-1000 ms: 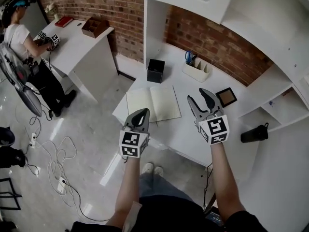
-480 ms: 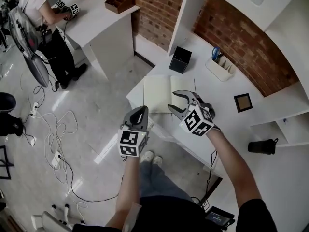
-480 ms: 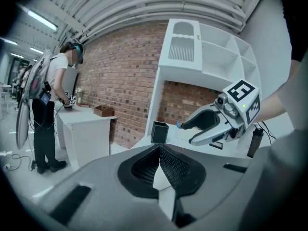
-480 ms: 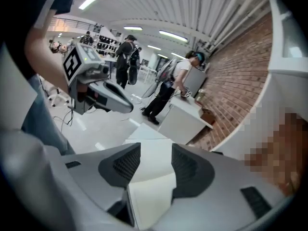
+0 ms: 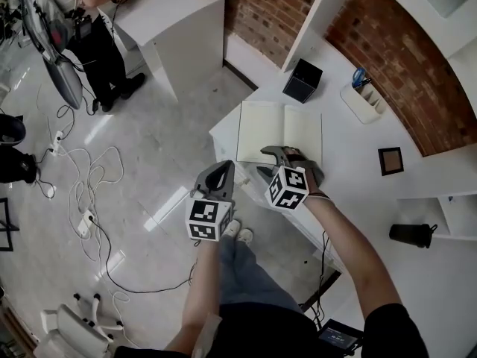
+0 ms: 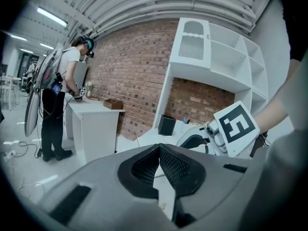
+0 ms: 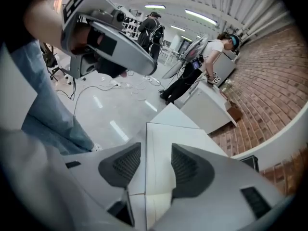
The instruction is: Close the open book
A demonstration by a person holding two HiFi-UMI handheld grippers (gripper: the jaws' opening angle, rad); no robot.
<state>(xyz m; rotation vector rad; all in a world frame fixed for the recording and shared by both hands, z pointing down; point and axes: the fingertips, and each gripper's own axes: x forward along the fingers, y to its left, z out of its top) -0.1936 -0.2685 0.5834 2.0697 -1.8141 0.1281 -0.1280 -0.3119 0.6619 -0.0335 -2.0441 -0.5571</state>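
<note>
The open book (image 5: pixel 279 130) lies flat on the white desk (image 5: pixel 350 177), blank pages up. My right gripper (image 5: pixel 262 163) is at the book's near edge and points left, jaws open. In the right gripper view the book (image 7: pixel 180 141) runs out ahead of the right gripper (image 7: pixel 149 163), with an edge of it lined up in the gap between the two pads; nothing is gripped. My left gripper (image 5: pixel 225 168) hangs off the desk's front-left corner, over the floor, shut on nothing. In the left gripper view the left gripper (image 6: pixel 159 149) has its pads meeting at the tips.
Behind the book stand a black box (image 5: pixel 302 80) and a white holder with scissors (image 5: pixel 361 103). A small picture frame (image 5: pixel 390 160) and a black bottle (image 5: pixel 412 235) lie to the right. A second desk (image 5: pixel 175 10) with a person (image 5: pixel 82 10) is at far left; cables (image 5: pixel 86 200) cross the floor.
My right gripper has swung left and toward me, from above the desk right of the book to the book's near edge. The left gripper has hardly moved.
</note>
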